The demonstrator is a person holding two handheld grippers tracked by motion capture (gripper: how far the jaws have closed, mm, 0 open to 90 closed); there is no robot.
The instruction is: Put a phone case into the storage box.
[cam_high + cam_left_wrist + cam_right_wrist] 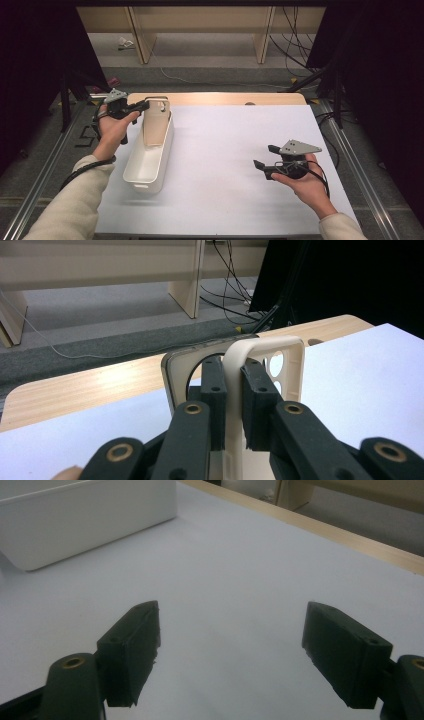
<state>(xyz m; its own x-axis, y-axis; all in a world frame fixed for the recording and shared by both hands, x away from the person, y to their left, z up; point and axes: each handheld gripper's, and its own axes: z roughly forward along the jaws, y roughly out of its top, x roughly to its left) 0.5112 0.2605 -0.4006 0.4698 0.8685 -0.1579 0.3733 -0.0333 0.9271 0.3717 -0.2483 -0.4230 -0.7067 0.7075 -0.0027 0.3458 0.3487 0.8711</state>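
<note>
Over the white bin (145, 170), the left claw (145, 105) clamps a cream phone case (235, 365) with round camera holes; right claw (265, 156) apart

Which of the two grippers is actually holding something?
The left gripper: its jaws pinch the edge of a cream phone case standing in the white bin. The right gripper hangs open above the table.

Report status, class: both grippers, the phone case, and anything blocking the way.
Left gripper shut on phone case rim, over the white bin. Right gripper open, empty, low over the table. Nothing in the way.
</note>
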